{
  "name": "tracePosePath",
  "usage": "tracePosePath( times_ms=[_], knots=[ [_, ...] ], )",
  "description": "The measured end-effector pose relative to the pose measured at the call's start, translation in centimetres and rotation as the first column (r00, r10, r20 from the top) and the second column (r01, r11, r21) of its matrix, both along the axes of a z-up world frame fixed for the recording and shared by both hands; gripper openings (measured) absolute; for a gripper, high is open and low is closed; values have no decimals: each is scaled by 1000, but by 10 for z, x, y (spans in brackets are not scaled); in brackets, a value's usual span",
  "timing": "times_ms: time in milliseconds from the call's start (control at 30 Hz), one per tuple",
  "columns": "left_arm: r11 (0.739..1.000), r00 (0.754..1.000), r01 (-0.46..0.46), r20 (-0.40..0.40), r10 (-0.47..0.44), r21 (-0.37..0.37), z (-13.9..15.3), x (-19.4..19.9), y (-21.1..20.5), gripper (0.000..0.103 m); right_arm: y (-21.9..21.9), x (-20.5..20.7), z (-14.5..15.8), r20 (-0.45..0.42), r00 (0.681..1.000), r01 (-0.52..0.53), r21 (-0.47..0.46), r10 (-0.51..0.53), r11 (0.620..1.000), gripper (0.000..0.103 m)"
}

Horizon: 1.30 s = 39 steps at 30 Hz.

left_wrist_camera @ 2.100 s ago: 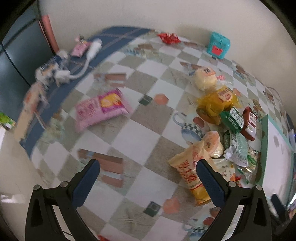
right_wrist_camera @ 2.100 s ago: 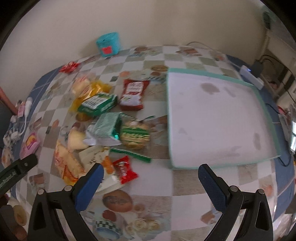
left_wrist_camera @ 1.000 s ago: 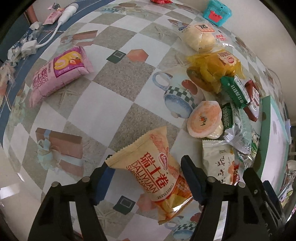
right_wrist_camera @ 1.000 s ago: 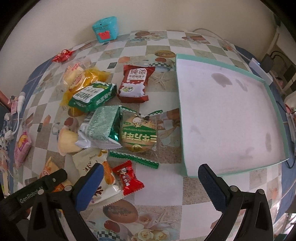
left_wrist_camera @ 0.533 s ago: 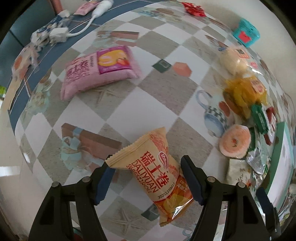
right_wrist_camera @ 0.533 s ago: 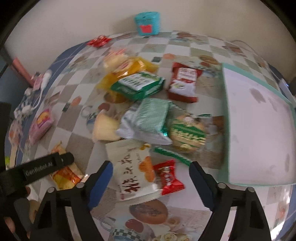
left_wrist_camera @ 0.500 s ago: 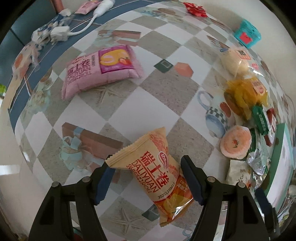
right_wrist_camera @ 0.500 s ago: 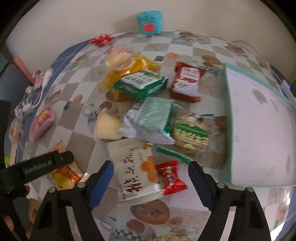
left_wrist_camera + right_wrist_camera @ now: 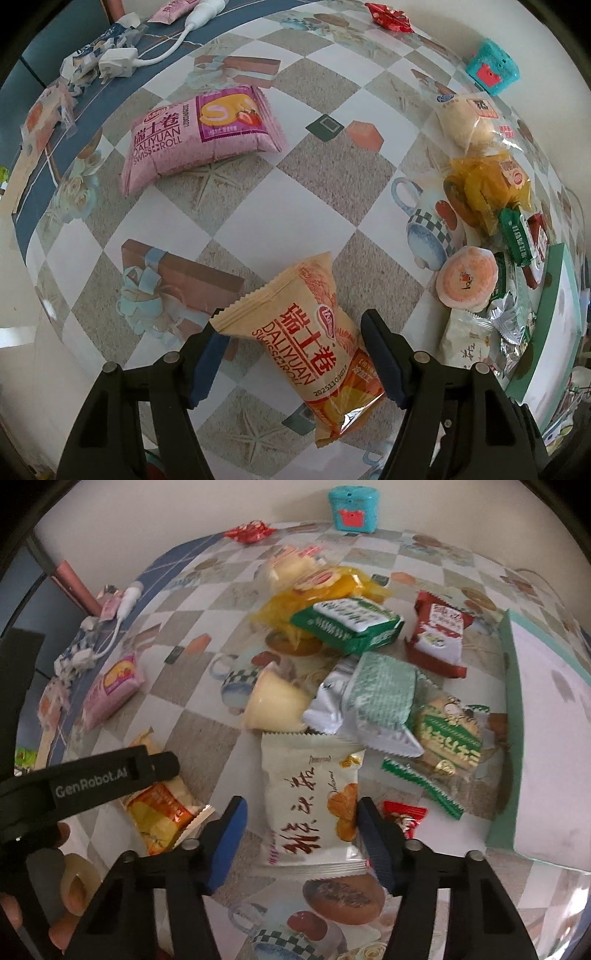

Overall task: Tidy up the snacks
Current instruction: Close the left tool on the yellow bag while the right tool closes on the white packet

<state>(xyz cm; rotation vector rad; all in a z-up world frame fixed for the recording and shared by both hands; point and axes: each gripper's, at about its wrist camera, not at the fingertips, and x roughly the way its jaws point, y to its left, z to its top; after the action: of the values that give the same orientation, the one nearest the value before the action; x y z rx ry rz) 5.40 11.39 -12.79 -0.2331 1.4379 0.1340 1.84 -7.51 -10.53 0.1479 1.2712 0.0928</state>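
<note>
My left gripper (image 9: 295,354) is shut on an orange Swiss roll packet (image 9: 314,332) and holds it above the checked tablecloth; the packet also shows in the right wrist view (image 9: 162,808). My right gripper (image 9: 299,834) has its jaws on either side of a white pastry packet (image 9: 310,805) that lies on the table, the right pad at its edge, the left pad a little apart. A pile of snacks lies beyond: a green wafer packet (image 9: 376,694), a green biscuit packet (image 9: 347,624), a red packet (image 9: 439,631), a yellow bag (image 9: 325,587). A teal-rimmed white tray (image 9: 517,738) is at the right.
A pink Swiss roll packet (image 9: 199,129) lies apart at the far left. A teal box (image 9: 352,507) stands by the wall, a red candy wrapper (image 9: 251,531) near it. A white charger and cable (image 9: 122,62) lie on the blue border at the table's left edge.
The left gripper closed on the orange packet and lifted it. The right gripper moved left and down to the white pastry packet and narrowed around it.
</note>
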Motion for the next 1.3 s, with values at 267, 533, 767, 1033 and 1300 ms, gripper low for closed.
tracePosePath(
  times_ms=[267, 533, 767, 1033, 1300],
  knots=[
    [998, 998, 53, -23, -52, 35, 0, -1, -34, 74, 8, 0, -11, -8, 1000, -11, -105, 10, 994, 60],
    [994, 996, 93, -11, -92, 58, 1, -1, -52, 61, 12, 0, -12, 0, 1000, -8, -136, 8, 991, 56],
    [997, 997, 66, 25, -67, 40, 21, -3, -42, 43, 3, -4, -1, 14, 1000, 8, -110, -6, 994, 55],
    [998, 995, 31, 96, -36, 58, 48, -7, -35, 40, -9, -15, 28, 76, 997, 32, -26, -30, 999, 54],
    [997, 986, 25, 161, -37, 74, 73, -11, -44, 40, -28, -13, 49, 153, 979, 134, -3, -132, 991, 54]
  ],
)
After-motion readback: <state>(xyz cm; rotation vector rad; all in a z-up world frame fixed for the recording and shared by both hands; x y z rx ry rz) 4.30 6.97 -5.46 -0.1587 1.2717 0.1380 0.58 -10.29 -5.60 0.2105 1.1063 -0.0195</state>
